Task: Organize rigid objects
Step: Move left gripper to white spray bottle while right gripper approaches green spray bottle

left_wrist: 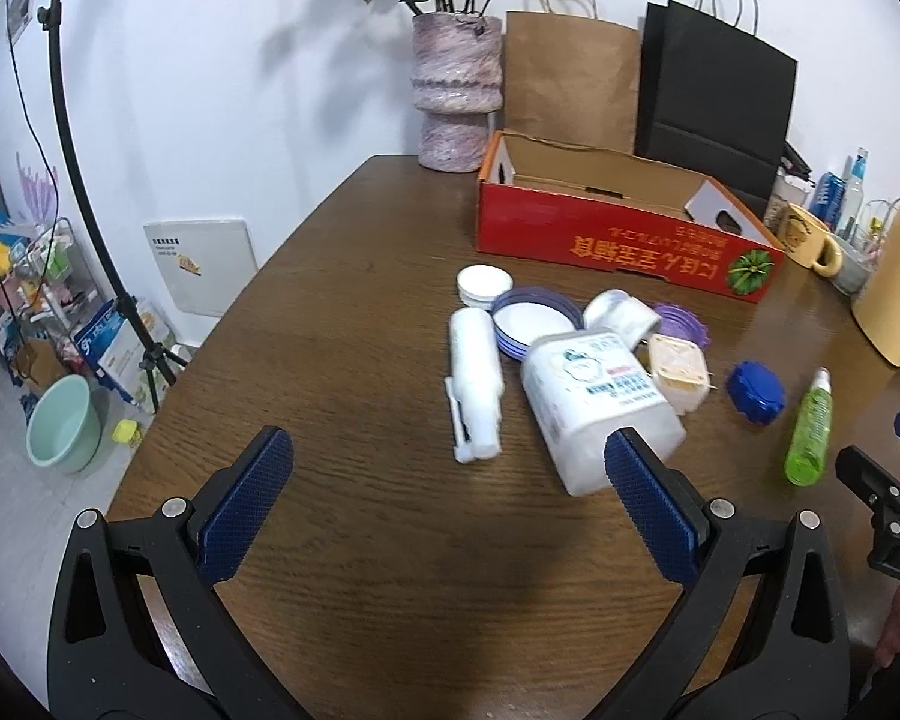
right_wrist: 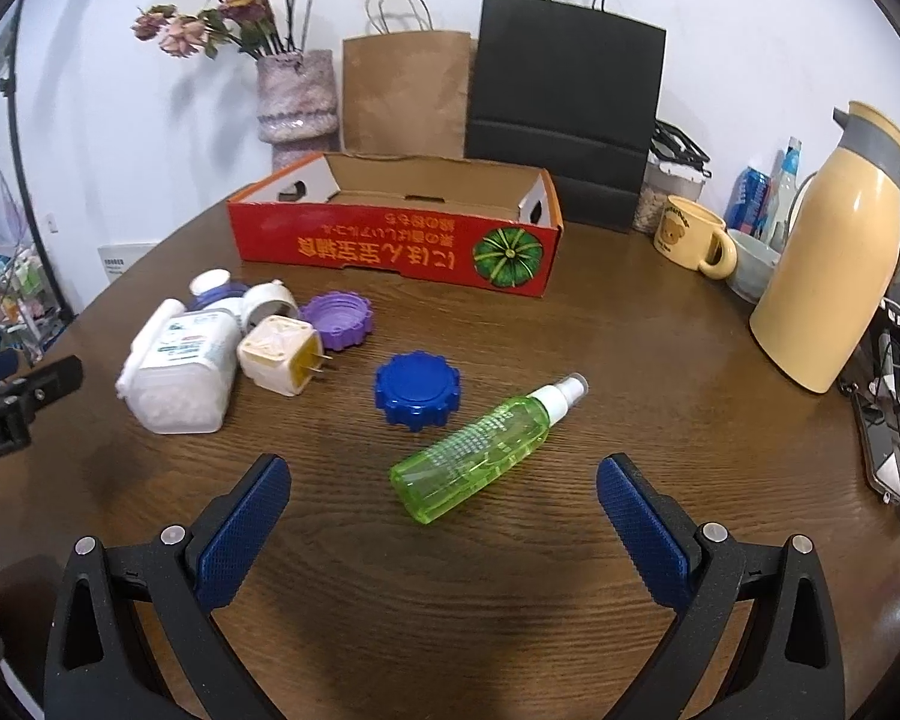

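An empty red cardboard box stands at the back of the brown table. In front of it lie a white jar with a label, a white tube, a cream plug adapter, a purple lid, a blue lid and a green spray bottle. My left gripper is open and empty, just short of the white jar. My right gripper is open and empty, with the green bottle's base between its fingers.
A vase of dried flowers, a brown paper bag and a black bag stand behind the box. A yellow mug and a cream thermos stand at the right. A tripod stands off the table's left edge.
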### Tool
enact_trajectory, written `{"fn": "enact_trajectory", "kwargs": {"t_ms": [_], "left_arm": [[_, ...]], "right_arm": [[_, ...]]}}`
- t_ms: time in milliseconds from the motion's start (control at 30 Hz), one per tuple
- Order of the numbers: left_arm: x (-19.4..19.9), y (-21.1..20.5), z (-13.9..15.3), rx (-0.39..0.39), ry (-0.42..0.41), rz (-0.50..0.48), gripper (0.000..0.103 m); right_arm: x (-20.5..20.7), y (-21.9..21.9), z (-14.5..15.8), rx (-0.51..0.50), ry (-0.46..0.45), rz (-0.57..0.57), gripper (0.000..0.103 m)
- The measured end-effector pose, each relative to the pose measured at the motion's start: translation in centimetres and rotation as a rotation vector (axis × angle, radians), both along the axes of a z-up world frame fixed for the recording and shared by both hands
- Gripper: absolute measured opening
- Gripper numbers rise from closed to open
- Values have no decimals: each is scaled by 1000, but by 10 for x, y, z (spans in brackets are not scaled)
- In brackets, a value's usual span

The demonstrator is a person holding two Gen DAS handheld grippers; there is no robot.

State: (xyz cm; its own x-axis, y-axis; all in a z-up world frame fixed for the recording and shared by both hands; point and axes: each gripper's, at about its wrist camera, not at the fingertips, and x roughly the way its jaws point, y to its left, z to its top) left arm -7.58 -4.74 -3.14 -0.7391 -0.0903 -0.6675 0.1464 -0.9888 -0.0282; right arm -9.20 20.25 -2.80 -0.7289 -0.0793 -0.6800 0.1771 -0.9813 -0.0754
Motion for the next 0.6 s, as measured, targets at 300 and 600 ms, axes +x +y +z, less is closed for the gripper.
{"fn": "enact_trajectory", "kwargs": {"t_ms": [300, 600], "left_arm": [[-27, -17, -6, -34, -35, 45, 103], [-51, -19, -17, -70, -85, 46, 103]], "right_arm": [[-32, 9, -13, 8, -65, -53, 103], [-53, 14, -25, 2, -114, -83, 103]]}}
